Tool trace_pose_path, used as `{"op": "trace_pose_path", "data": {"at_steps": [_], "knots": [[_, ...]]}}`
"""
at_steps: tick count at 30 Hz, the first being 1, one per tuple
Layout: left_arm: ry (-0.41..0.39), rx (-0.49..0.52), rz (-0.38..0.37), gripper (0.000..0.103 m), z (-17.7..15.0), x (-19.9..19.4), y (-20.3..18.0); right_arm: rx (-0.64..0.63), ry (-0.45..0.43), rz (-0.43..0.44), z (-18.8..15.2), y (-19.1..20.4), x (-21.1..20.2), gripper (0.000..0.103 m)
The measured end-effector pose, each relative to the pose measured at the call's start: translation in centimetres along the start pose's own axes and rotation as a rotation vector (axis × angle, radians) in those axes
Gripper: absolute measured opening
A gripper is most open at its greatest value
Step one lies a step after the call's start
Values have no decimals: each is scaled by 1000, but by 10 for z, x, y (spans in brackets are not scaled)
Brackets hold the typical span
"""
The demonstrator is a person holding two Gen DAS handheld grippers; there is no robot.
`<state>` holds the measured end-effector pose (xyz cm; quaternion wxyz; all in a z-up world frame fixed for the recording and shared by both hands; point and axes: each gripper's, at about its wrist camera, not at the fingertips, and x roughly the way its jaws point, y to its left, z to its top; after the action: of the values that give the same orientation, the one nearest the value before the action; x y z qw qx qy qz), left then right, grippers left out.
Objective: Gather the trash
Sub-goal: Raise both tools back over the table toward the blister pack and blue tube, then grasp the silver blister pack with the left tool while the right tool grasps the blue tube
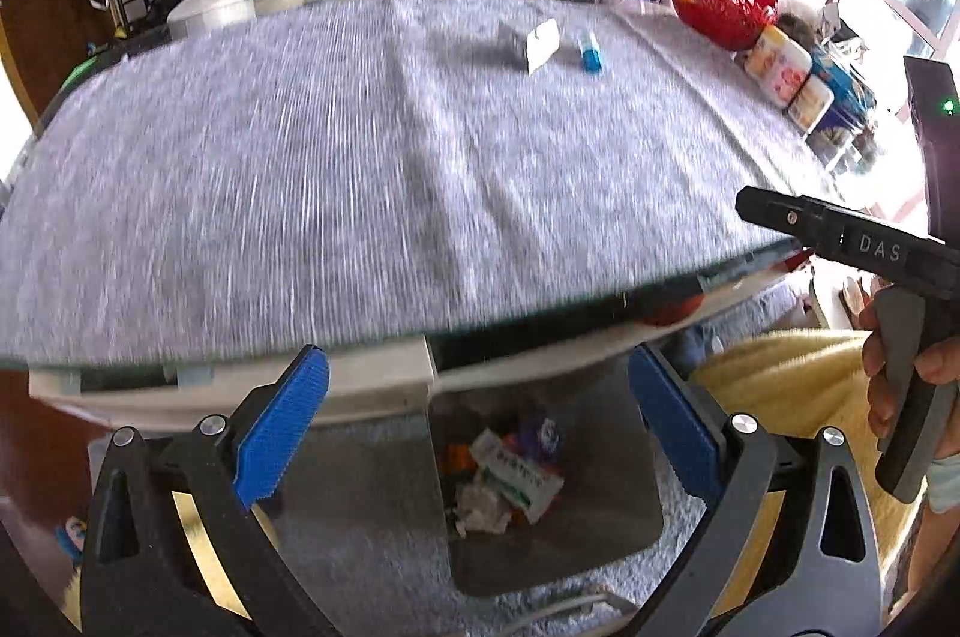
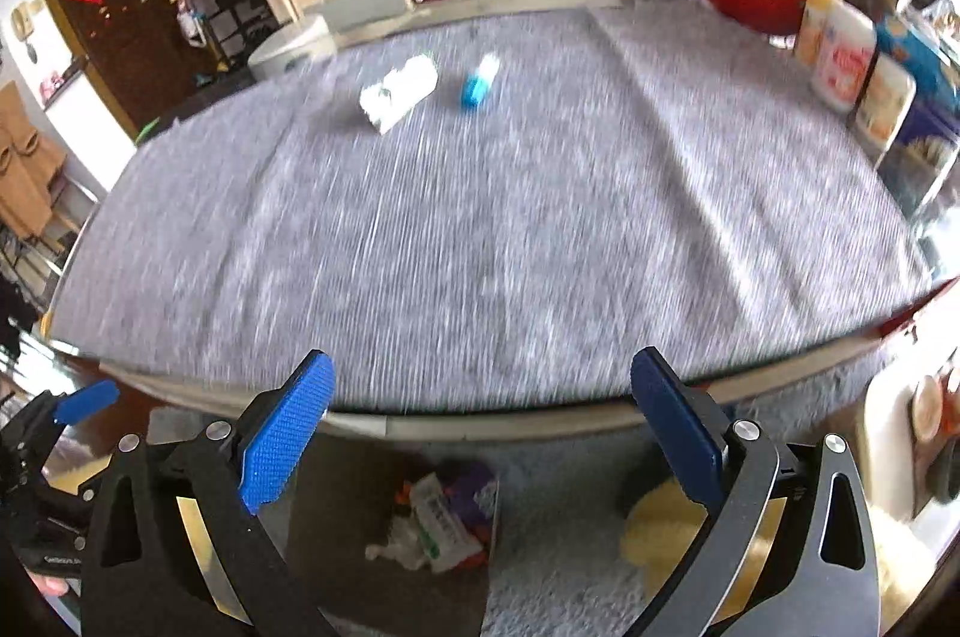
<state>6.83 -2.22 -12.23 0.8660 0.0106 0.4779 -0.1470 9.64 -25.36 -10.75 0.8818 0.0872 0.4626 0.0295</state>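
A: Grey-covered table (image 1: pixel 384 169), bin (image 1: pixel 540 493) below its near edge, already holding wrappers. Left gripper (image 1: pixel 480 427) and right gripper (image 2: pixel 480 433) both released, nothing between jaws.

B: Still 2 pieces near the far edge: white packet (image 2: pixel 401 92), blue tube (image 2: pixel 479 82). Could roll off if nudged carelessly.

A square grey trash bin (image 1: pixel 624 523) stands open on the pale carpet just below the table's near edge, holding crumpled white paper (image 1: pixel 480 508), a white packet with green print (image 1: pixel 519 475) and purple and orange scraps. On the grey tablecloth, well apart from the bin toward the far side, lies a white crumpled wrapper (image 2: pixel 401 92). Just beside it lies a small blue-and-white bottle (image 2: pixel 479 81) on its side.
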Motion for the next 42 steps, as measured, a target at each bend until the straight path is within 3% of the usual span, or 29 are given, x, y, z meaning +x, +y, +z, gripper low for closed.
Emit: {"op": "trace_pose_path", "data": {"at_steps": [10, 20, 25, 29, 35, 42], "knots": [[-16, 11, 20, 95, 76, 35, 4, 21, -27, -19, 72, -6, 33, 99], [21, 46, 17, 95, 122, 85, 2, 29, -28, -4, 121, -5, 87, 97], [31, 55, 9, 95, 137, 104, 1, 18, -10, 10, 134, 0, 110, 70], [31, 62, -1, 95, 150, 118, -2, 18, 20, 1, 142, -1, 132, 56], [27, 55, -26, 95, 172, 139, -5, 2, 30, -12, 147, -1, 151, 48], [20, 59, -47, 94, 198, 165, -13, -35, -5, -37, 159, -3, 160, 26]]}}
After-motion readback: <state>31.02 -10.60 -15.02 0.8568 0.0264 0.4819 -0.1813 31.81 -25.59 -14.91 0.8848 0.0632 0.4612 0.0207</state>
